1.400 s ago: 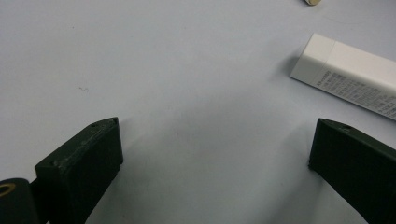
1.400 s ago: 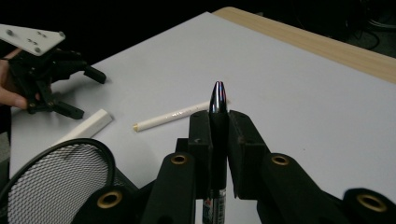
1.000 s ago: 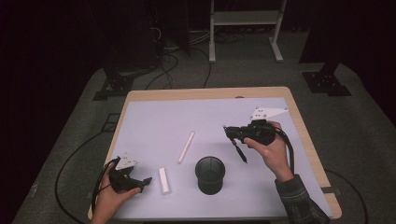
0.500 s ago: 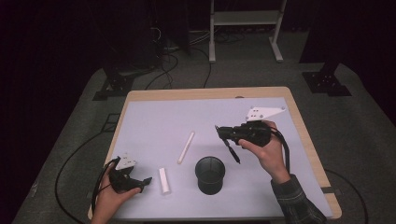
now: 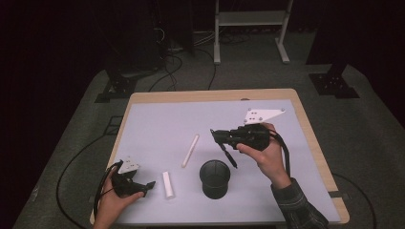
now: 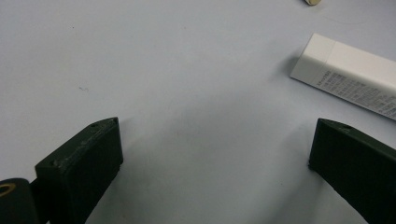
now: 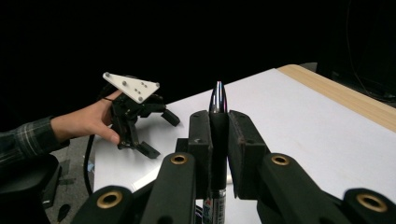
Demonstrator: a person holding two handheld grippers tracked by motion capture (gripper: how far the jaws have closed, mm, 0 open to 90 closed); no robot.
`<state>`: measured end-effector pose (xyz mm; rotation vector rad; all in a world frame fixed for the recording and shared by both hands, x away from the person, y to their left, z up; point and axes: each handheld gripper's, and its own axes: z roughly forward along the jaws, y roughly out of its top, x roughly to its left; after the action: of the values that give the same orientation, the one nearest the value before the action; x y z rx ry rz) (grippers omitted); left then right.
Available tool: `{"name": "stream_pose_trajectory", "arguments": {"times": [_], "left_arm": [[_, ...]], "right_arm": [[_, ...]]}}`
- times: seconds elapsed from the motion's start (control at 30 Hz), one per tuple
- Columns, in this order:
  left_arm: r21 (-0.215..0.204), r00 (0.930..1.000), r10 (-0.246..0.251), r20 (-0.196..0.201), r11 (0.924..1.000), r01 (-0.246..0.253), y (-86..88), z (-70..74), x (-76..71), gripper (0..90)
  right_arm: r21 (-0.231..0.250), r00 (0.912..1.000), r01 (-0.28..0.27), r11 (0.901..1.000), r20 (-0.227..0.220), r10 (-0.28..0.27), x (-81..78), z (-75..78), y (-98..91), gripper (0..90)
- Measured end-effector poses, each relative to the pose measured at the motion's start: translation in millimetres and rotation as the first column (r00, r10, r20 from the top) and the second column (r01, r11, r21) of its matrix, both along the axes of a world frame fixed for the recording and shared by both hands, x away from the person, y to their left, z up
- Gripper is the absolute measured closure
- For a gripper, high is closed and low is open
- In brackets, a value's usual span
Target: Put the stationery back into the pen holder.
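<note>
My right gripper (image 5: pixel 217 136) is shut on a black pen (image 5: pixel 228 155), held above the table just behind and right of a black mesh cup (image 5: pixel 214 179). In the high view the pen slants down toward the cup's right rim. In the right gripper view the pen (image 7: pixel 218 100) stands clamped between the pads (image 7: pixel 218 126), its shiny tip upward. My left gripper (image 5: pixel 148 184) rests open at the table's front left, beside a white eraser-like block (image 5: pixel 168 184). In the left gripper view the jaws (image 6: pixel 212 140) stand wide apart over bare table, with the block (image 6: pixel 350 77) ahead at the right.
A white stick (image 5: pixel 190 150) lies on the pale table top (image 5: pixel 157 119), left of the cup. The left hand and its gripper (image 7: pixel 161 134) show far off in the right gripper view. Cables and stands are on the dark floor behind the table.
My right gripper has carried the pen leftward and slightly up, closer to the cup. The left gripper has stayed in place.
</note>
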<state>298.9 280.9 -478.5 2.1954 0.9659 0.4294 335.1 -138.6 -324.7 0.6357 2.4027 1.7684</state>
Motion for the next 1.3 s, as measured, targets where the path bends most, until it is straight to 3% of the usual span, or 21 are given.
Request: {"name": "stream_pose_trajectory", "arguments": {"times": [0.33, 0.73, 1.3], "left_arm": [[0.001, 1.0, 0.0, 0.001, 1.0, 0.0, 0.0, 0.0, 0.0, 1.8], [0.001, 1.0, -0.001, 0.002, 1.0, 0.001, 0.1, 0.0, 0.1, 1.8], [0.001, 1.0, -0.001, 0.003, 1.0, 0.001, 0.0, 0.0, 0.1, 1.8]], "right_arm": [[0.011, 0.9996, -0.028, 0.9995, 0.007, 0.028, -3.6, -2.6, 14.8, 79.3], [-0.004, 0.9967, -0.081, 0.9967, -0.006, 0.081, -3.9, -22.8, 38.9, 79.3], [-0.056, 0.9934, -0.108, 0.9926, -0.046, 0.105, -5.4, -53.4, 41.2, 79.1]]}}
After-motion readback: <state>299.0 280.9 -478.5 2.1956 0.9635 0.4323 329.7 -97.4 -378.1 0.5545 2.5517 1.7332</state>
